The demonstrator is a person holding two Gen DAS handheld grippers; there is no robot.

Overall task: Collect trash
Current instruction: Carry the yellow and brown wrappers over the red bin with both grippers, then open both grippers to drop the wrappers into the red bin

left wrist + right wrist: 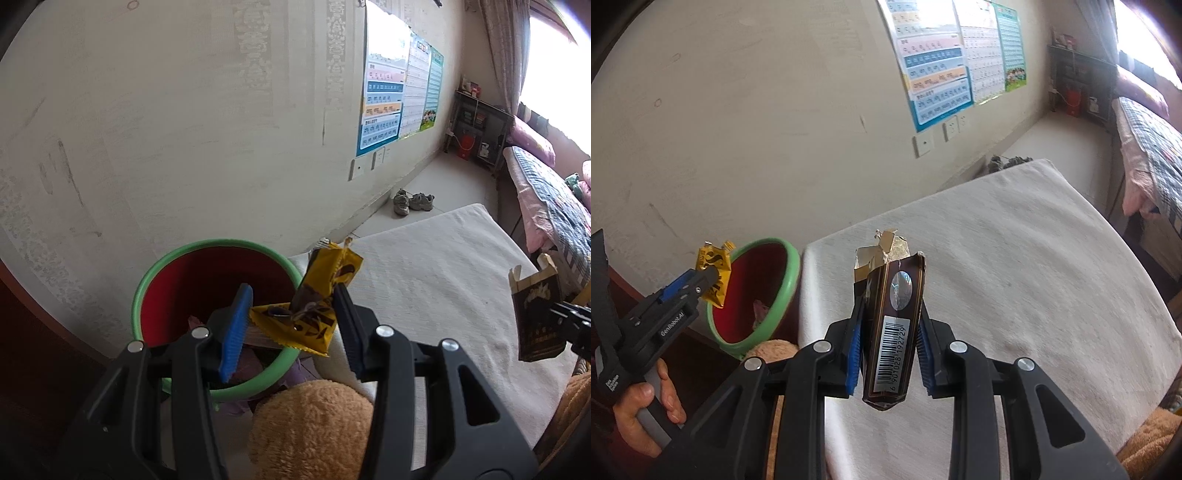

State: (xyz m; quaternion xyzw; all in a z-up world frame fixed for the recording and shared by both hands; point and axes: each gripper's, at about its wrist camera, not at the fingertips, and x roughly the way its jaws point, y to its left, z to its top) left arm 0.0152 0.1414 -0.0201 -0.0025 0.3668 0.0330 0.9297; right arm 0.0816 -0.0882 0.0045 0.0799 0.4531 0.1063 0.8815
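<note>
room: bedroom, pale patterned wall, charts pinned to the wall, wall sockets below them, bed with patterned quilt at right by a bright window, dark shelf in far corner, pair of shoes on floor by the wall.
surface: low table covered in white cloth; light stains near its front edge.
bin: red bucket with green rim, stands just left of the table, against the wall; some scraps inside, hard to make out what.
left gripper: fingers partway apart, clamped on yellow snack wrapper; blue pad on left finger, black finger on right, wrapper crumpled between them.
wrapper position: held in the air over the bucket's right rim, part of it above the opening; in the right wrist view it sits just left of the bucket rim.
right gripper: blue pads pressed on both sides of a dark brown cigarette pack, narrow gap.
pack: upright, torn foil top open, barcode side faces the camera; held over the table cloth, not touching it, well right of the bucket.
hand: a person's left hand grips the left gripper's handle, lower left of right wrist view.
other: tan plush toy below the left gripper, beside the bucket and table edge.
</note>
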